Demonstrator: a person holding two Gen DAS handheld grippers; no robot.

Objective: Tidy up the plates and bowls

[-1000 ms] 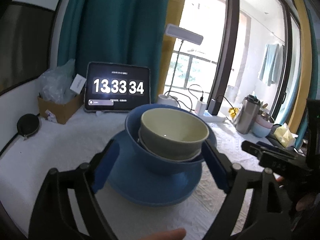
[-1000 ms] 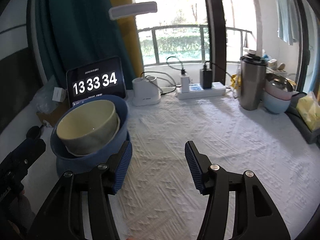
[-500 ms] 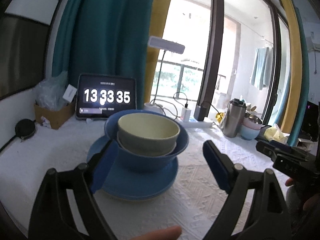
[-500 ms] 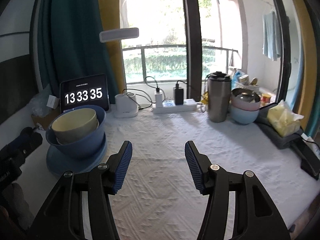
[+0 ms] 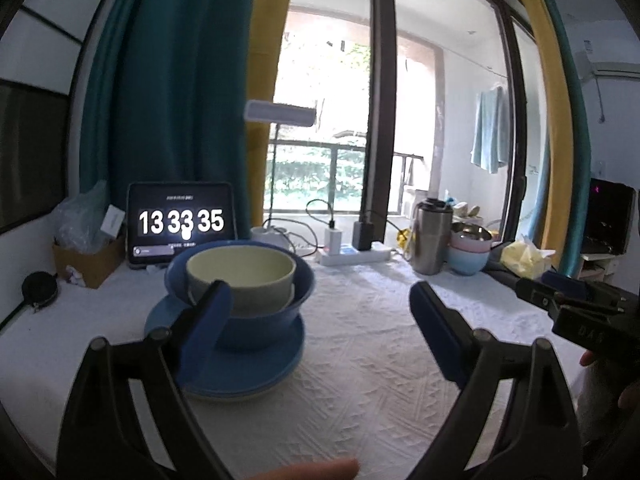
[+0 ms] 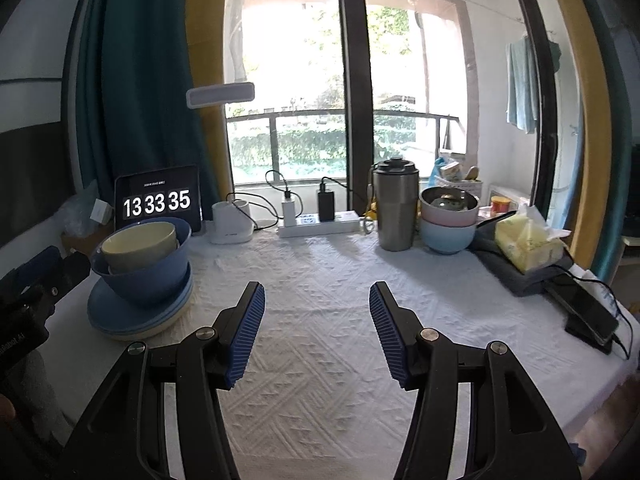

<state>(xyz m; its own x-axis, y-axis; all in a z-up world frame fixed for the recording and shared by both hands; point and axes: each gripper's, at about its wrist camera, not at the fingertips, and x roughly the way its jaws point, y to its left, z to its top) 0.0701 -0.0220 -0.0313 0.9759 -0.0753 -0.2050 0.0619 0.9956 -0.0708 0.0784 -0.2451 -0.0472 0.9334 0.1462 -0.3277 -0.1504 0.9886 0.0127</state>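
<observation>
**Stack assembled, grippers clear**

Cream bowl [image 5: 241,276] nested in blue bowl [image 5: 256,320] on blue plates [image 5: 256,376], ahead-left of left gripper [image 5: 316,332]; jaws opening, nothing between. Right gripper [image 6: 317,330] agape, empty. Likely next: check for remaining dishes.

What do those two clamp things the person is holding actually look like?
Both match: the left tool and right tool are black plastic frames with two angled fingers, silver pivot bolts, and blue pads that are ribbed. White lettering marks the bodies; no cables show.
</observation>
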